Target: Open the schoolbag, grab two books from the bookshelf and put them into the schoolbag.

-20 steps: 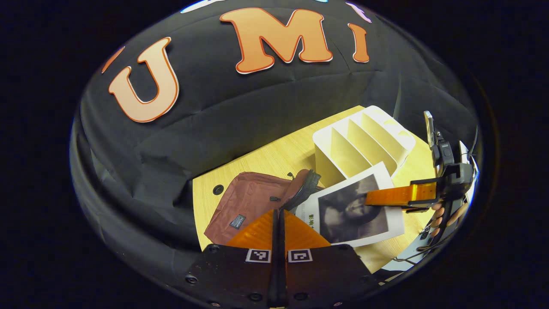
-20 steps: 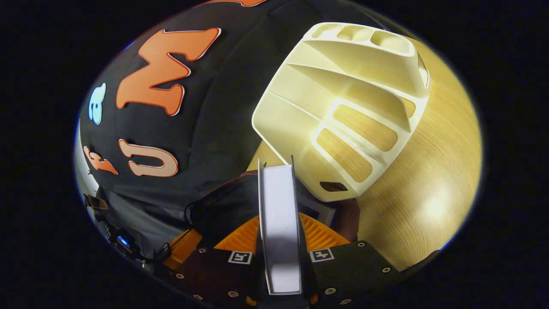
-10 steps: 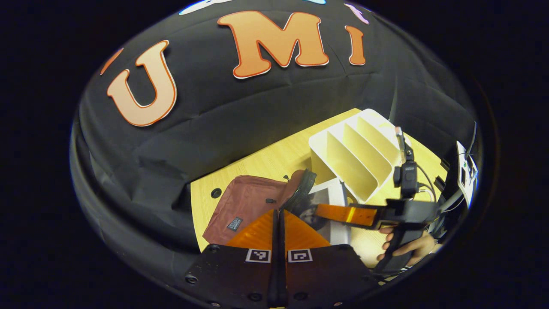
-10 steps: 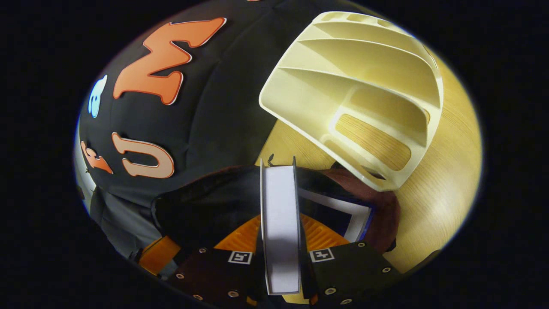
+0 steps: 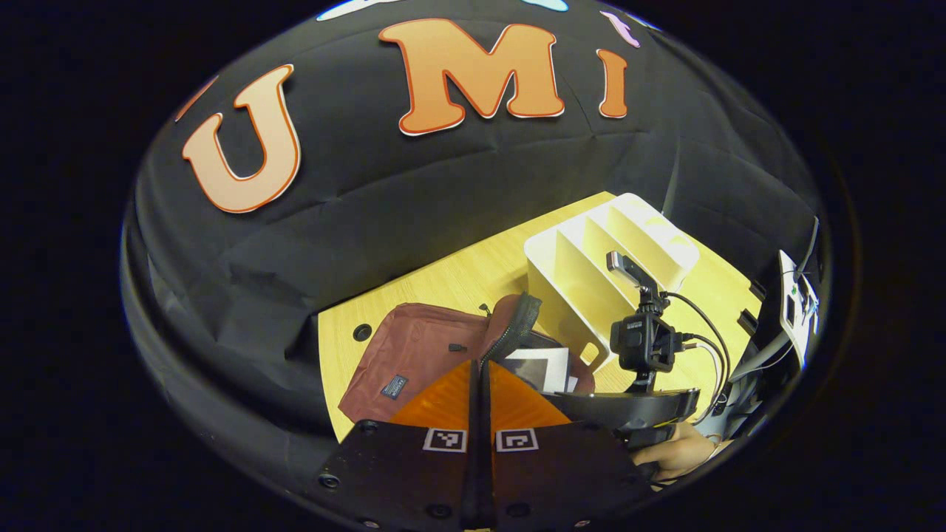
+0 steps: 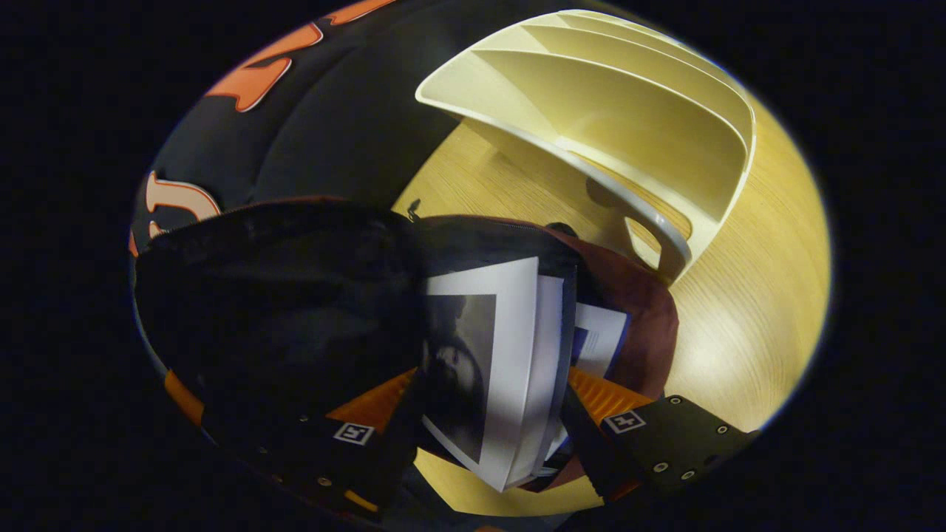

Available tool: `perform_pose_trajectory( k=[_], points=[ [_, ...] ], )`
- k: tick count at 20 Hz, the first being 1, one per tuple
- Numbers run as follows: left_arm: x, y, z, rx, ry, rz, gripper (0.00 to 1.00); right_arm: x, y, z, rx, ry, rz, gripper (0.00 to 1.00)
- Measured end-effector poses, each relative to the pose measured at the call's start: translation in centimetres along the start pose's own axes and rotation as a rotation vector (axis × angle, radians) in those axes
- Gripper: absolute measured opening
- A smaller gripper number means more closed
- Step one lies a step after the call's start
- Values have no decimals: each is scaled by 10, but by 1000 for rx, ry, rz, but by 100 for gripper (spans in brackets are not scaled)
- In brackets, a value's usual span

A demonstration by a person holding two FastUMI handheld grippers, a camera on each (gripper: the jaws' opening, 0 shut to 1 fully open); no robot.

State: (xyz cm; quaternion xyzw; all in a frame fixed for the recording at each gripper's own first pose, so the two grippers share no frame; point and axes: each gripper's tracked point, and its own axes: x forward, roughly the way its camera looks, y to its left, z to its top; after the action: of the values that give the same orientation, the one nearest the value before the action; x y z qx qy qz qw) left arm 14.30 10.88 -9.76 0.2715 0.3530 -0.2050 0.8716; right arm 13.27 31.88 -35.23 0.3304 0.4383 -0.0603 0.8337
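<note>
Right gripper (image 6: pixel 488 432): fingers spread, book (image 6: pixel 491 355) loose between them, halfway into schoolbag (image 6: pixel 635 310). Left gripper (image 5: pixel 479 391): fingers clenched, pinching the schoolbag's flap. Bookshelf (image 6: pixel 628 140) beyond on counter (image 6: pixel 739 318).

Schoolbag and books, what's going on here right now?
A person works a hand-held gripper in each hand. The right hand-held gripper has opened around a white book that sits partly inside the open maroon schoolbag, beside another book already in the bag. The left hand-held gripper is shut and hovers over the bag. The white bookshelf on the wooden table looks empty.
</note>
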Motion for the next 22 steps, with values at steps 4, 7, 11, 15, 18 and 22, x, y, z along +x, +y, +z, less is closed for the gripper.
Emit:
perform_pose_trajectory(
  k=[4, 7, 11, 15, 18, 22],
  points=[
    [-2, 2, -6, -11, -1, -4, 0, -19, -16, 6, 16, -1, -15, 98],
    [-3, -2, -10, -20, -3, -20, 1, -42, -15, 25, 47, -42, 31, 98],
    [-5, -6, -20, -19, 0, 1, 1, -78, -46, 65, 58, -111, 41, 98],
    [-9, -11, -29, -77, 1, 34, 4, -123, -92, 110, 53, -164, 36, 97],
    [-22, -21, -30, -129, -17, 49, 30, -151, -125, 130, 27, -190, 3, 97],
    [-32, -38, -33, -215, -41, 102, 86, -176, -148, 140, -49, -160, -14, 98]
  ],
)
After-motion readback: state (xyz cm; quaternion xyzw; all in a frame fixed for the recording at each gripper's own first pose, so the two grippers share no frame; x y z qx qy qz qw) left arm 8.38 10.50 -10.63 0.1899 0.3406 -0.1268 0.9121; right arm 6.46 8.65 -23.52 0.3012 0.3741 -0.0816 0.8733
